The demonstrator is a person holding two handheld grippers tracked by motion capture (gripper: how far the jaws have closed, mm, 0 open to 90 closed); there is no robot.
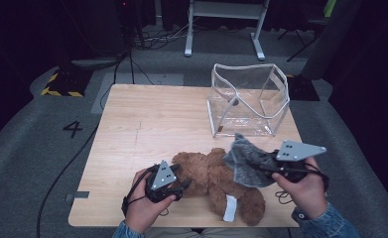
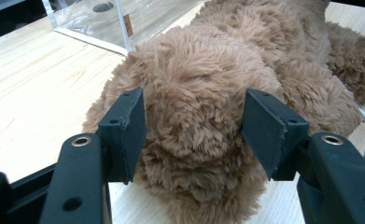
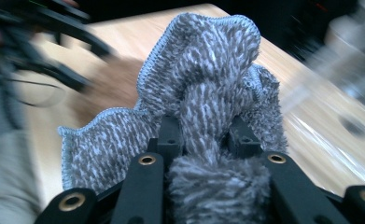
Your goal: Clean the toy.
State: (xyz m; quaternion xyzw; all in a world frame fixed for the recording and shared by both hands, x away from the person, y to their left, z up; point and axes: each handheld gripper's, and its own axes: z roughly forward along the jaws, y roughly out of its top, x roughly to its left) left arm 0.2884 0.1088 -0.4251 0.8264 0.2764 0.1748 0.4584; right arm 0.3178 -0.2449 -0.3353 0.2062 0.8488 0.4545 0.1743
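Now: left gripper at 7 o'clock, jaws wide around bear; right gripper at 5, pinched on cloth. Could slip loose if swung toward bag.

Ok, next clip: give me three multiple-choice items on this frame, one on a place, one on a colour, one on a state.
1. Where does the clear bag stand?
A. at the table's far right
B. on the floor
C. on the teddy bear

2. What colour is the cloth in the right gripper?
A. red
B. grey
C. yellow

3. How do the left gripper's jaws stand at the teddy bear?
A. shut with nothing between them
B. pointing away from it
C. one on each side of its furry body

Key: 1 A, it stands on the wooden table beyond the bear. 2 B, grey knit with a paler hem. 3 C, both pads flank the fur.
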